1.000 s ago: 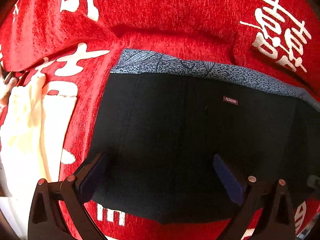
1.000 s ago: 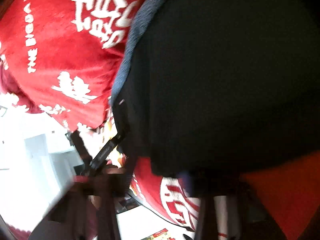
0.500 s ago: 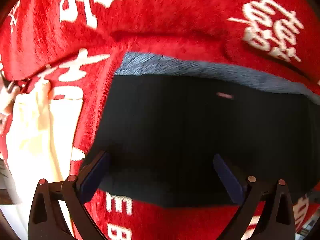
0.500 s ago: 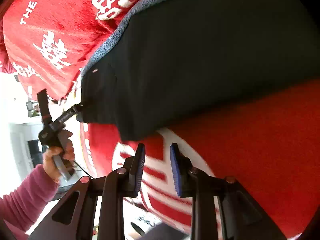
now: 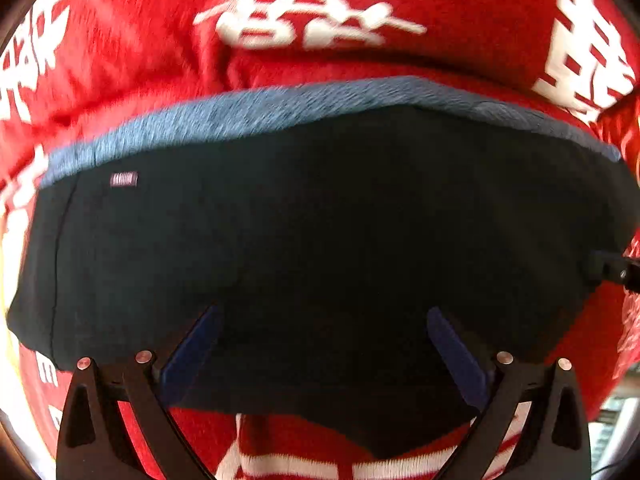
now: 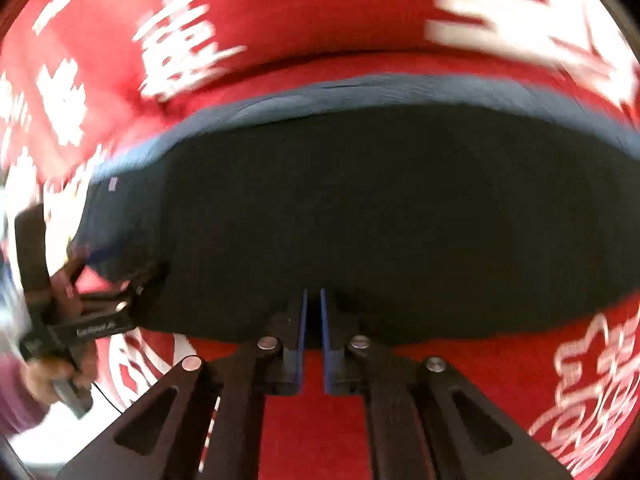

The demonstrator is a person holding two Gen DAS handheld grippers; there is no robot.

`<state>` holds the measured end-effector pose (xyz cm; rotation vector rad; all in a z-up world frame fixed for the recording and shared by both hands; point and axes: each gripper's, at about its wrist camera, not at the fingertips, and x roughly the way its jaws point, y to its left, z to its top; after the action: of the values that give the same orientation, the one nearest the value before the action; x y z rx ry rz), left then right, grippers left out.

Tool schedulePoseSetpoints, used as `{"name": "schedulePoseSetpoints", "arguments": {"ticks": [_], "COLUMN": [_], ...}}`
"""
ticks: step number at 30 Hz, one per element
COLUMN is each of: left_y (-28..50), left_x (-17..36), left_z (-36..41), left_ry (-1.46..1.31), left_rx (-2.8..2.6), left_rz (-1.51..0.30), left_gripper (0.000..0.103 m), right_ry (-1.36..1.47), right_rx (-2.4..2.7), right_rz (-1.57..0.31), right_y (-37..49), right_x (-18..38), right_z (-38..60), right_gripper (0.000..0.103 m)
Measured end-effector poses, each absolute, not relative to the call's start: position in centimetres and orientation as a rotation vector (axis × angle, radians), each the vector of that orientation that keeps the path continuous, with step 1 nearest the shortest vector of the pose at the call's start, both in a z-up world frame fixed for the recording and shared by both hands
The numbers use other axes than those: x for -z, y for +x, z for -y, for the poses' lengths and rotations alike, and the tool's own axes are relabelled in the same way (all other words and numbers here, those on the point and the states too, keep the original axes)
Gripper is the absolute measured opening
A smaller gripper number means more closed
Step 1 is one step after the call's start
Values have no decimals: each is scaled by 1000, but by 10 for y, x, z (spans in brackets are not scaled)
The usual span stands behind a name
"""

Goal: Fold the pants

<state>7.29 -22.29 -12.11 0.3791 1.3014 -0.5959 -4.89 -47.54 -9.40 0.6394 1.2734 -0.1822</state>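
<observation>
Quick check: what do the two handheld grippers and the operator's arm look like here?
Left gripper and right gripper: black angular frames with triangular cutouts, silver round fasteners, blue finger pads. Small white lettering on the frame, unreadable. The person's left hand is bare, with a mauve knit sleeve.

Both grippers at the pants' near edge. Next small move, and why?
Probably close the left hand-held gripper on the near edge of the pants. Its jaws stand wide open with the dark fabric between them, while the right hand-held gripper looks nearly shut at that hem, though whether it holds cloth is unclear. The pants lie flat on the red blanket.
</observation>
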Motion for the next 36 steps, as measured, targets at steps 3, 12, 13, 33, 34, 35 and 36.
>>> {"name": "schedulePoseSetpoints", "arguments": {"ticks": [3,12,13,33,34,35,36], "left_y": [87,155,160,155,148,141,135], "left_x": [104,120,127,93,90,89,89], "left_z": [227,291,291,301,301,301,301], "left_ry": [409,376,358,380,380,380,380], "left_rx": [561,424,411,396,397,397,394], "left_rz": [-1267,-1214,-1226,-1279,-1291,-1307,-1320], "left_gripper": [103,103,103,103,103,103,103], "right_ry": [683,560,560,617,628,643,655], "right_rx": [198,78,94,273,287,294,302], "right_rz": [-1236,-1233,-1247,-1215,-1225,-1230,-1235], "right_y": [-45,59,59,7,-7,-17,-25], "right_x": [80,91,96,82,80,80,80], "right_z": [496,497,502,564,563,561,560], "right_gripper": [14,21,21,22,22,22,22]}}
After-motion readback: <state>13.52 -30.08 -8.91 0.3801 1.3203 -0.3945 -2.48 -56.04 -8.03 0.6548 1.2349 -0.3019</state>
